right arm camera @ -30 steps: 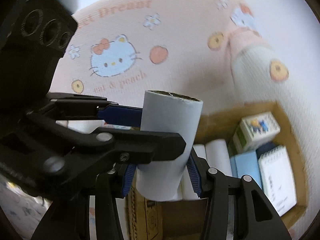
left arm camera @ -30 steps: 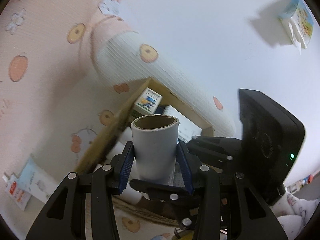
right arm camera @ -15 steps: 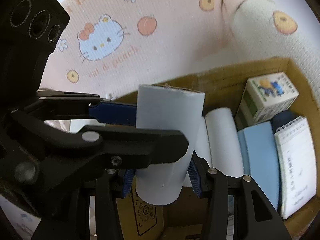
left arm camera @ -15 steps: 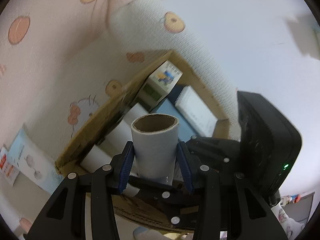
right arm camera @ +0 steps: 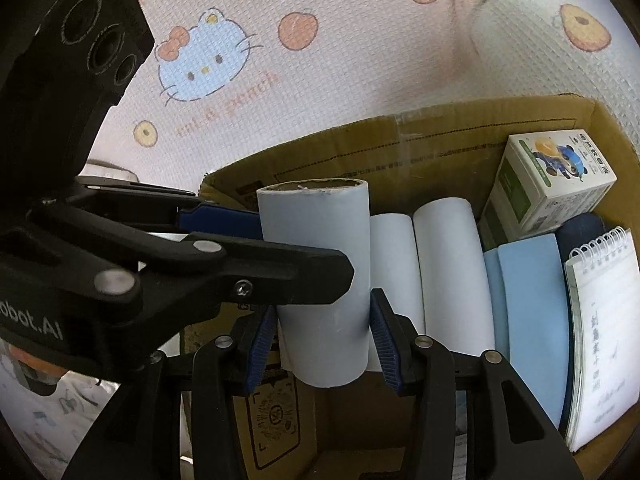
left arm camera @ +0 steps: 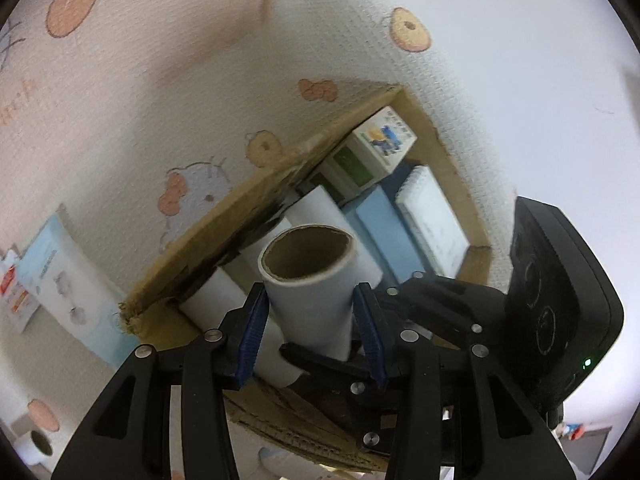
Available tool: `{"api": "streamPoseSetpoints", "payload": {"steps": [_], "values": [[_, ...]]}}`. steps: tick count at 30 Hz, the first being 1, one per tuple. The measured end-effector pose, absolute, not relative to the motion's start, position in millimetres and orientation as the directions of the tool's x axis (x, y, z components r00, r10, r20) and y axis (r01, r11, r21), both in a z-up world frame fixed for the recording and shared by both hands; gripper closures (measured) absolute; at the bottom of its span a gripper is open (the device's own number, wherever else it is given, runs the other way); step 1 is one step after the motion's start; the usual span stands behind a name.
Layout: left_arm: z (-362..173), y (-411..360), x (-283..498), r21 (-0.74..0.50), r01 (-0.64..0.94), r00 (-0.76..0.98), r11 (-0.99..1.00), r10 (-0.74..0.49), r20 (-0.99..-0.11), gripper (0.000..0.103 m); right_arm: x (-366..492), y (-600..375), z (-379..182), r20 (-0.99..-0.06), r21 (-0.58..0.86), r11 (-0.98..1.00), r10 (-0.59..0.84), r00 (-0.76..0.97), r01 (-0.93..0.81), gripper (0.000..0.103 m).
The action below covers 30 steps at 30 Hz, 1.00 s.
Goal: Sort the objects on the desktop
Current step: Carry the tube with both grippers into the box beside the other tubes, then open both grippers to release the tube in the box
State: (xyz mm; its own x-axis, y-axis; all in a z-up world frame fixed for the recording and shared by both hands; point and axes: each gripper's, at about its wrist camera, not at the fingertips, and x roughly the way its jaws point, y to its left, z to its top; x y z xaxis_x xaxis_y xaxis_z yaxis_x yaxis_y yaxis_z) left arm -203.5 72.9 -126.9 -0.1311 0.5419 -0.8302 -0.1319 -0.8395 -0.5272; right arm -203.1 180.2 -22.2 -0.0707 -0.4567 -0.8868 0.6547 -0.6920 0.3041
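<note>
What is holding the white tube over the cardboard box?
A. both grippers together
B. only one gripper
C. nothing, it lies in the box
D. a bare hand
A: the white tube sits between the right gripper fingers, while the left gripper clamps the same tube from the side, above the cardboard box.

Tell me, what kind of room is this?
Probably a home, maybe a child's bedroom. A pink cartoon-cat cloth covers the surface, and a cardboard box on it holds paper rolls, a spiral notepad and a small carton.
</note>
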Motion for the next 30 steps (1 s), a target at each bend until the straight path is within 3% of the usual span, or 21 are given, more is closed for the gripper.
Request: {"api": "streamPoseSetpoints", "payload": {"steps": [8, 9, 11, 13, 30], "values": [[-117, 60, -201, -0.487, -0.152, -0.209, -0.86, 0.51, -0.835, 0.056, -202, 177, -33, -0.908, 0.284, -0.698, -0.415, -0.049, 0.657, 0.06], [-116, 59, -201, -0.484, -0.157, -0.215, -0.861, 0.508, -0.834, 0.06, -202, 176, -32, -0.908, 0.282, -0.697, -0.416, -0.052, 0.659, 0.06], [-114, 58, -200, -0.474, -0.169, -0.23, -0.864, 0.502, -0.834, 0.078, -203, 173, -31, -0.909, 0.271, -0.695, -0.411, -0.059, 0.666, 0.06], [-112, 59, -200, -0.479, -0.19, -0.235, -0.857, 0.514, -0.825, 0.083, -203, 170, -30, -0.914, 0.249, -0.695, -0.4, -0.074, 0.674, 0.06], [-122, 77, -198, -0.418, -0.275, -0.219, -0.866, 0.48, -0.85, 0.083, -205, 188, -8, -0.904, 0.272, -0.727, -0.418, -0.092, 0.631, 0.06]]}}
